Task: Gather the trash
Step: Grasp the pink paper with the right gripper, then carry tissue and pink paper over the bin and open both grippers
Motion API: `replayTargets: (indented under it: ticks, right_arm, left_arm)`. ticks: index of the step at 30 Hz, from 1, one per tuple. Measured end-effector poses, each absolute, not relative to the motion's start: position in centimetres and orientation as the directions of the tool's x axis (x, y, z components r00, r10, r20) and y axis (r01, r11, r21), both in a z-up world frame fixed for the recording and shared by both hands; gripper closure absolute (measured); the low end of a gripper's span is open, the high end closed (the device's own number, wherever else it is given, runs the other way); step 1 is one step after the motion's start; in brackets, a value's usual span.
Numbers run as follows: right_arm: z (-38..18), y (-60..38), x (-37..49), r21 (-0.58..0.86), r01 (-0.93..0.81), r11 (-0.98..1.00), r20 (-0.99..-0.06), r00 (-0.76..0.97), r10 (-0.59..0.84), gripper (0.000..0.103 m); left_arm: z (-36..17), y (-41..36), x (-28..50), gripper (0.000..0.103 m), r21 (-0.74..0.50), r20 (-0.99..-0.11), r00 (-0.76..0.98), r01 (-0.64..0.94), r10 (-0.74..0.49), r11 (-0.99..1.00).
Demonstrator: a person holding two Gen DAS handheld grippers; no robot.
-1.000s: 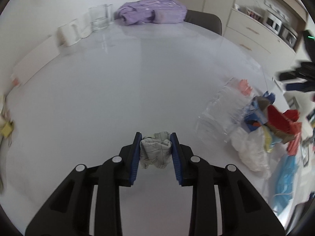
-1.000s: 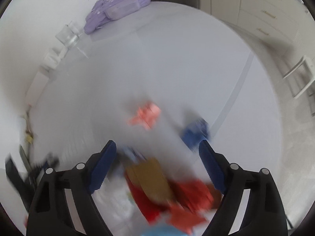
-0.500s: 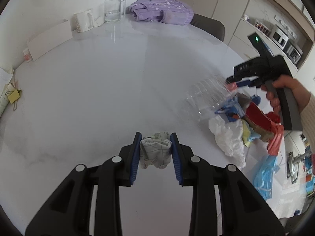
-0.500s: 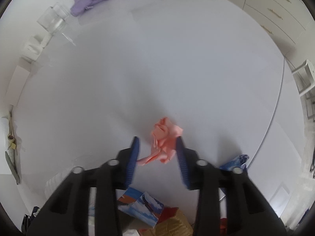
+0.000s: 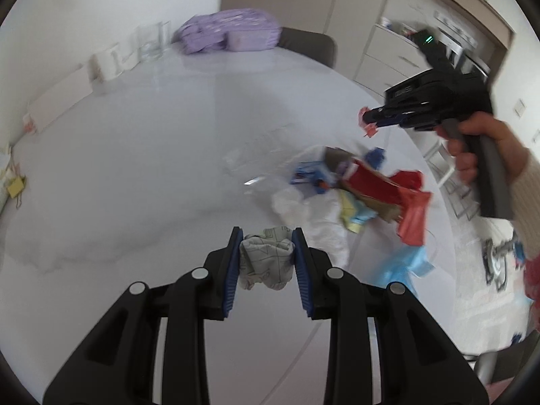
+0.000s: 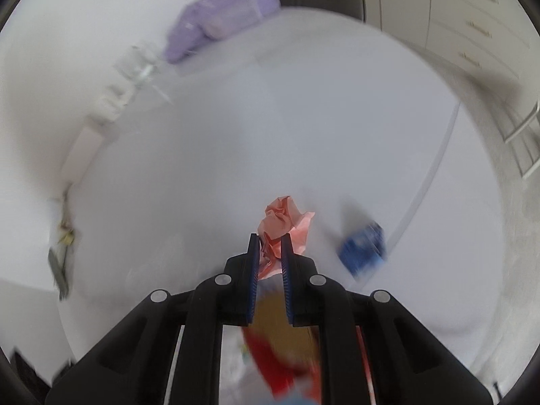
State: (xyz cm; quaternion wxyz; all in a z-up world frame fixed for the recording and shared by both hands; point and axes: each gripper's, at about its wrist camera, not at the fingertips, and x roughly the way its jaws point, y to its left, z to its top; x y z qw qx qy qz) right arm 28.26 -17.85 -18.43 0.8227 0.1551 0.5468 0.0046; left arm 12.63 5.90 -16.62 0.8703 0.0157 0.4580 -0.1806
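White table [image 5: 141, 155] fills both views, round-edged, mostly bare in the middle; far edge holds a purple bag [image 5: 233, 35], a clear glass [image 5: 150, 42] and white cups [image 5: 113, 60], not trash as far as I can judge; dark chair [image 5: 310, 49] behind the bag.

Trash pile [image 5: 364, 192] sits near the table's right edge; red wrapper, brown card, yellow and blue scraps, white crumpled plastic, a clear plastic sheet on its left side, all touching or overlapping; blurred, so piece count unclear; a blue wrapper [image 6: 362, 248] lies apart from the rest in the right wrist view.

Progress, judged: most scraps look gathered in one heap; two wads held off the table and the blue wrapper left to join it; no bin visible, so the final drop may remain.

Left gripper [image 5: 266, 253] jaws at medium width, clamped on a grey-white crumpled paper wad [image 5: 265, 260]; wad is near the pile's white plastic; roughly ball-shaped, slightly longer along the fingers, no clear pointing end.

Right gripper [image 6: 270, 253] jaws narrow, pinching a pink crumpled paper [image 6: 280, 222]; held above the pile; long axis runs along the fingers, bulk sticking out past the tips away from the hand [image 5: 479, 148].
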Motion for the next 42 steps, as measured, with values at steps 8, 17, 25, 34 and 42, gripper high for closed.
replayTargets:
  ticks: [8, 17, 25, 34, 42]
  right_arm:
    - [-13.6, -26.8, 9.1, 0.179, 0.173, 0.968, -0.915, 0.391, 0.099, 0.088]
    - [-17.7, -35.4, -6.7, 0.108, 0.199, 0.974, -0.960, 0.274, 0.050, 0.087]
    - [-22.3, -41.2, -10.8, 0.161, 0.087, 0.983, -0.963, 0.232, 0.137, 0.087]
    - [-24.8, -41.8, -11.1, 0.228, -0.047, 0.972, -0.950, 0.206, 0.233, 0.061]
    - [-25.1, -41.8, -10.9, 0.171, -0.008, 0.985, -0.965, 0.200, 0.169, 0.003]
  left_arm:
    - [-14.1, -4.4, 6.8, 0.073, -0.186, -0.797, 0.392, 0.563, -0.459, 0.805]
    - [-18.2, -21.7, -3.2, 0.073, -0.369, -0.825, 0.032, 0.725, -0.564, 0.581]
    - [-25.0, -30.6, -8.7, 0.027, -0.359, -0.907, -0.066, 0.639, -0.417, 0.681]
    - [-21.1, -29.4, -8.5, 0.018, -0.207, -0.938, 0.129, 0.537, -0.322, 0.818]
    - [-16.2, -28.8, -8.2, 0.008, -0.121, -0.910, 0.283, 0.515, -0.301, 0.849]
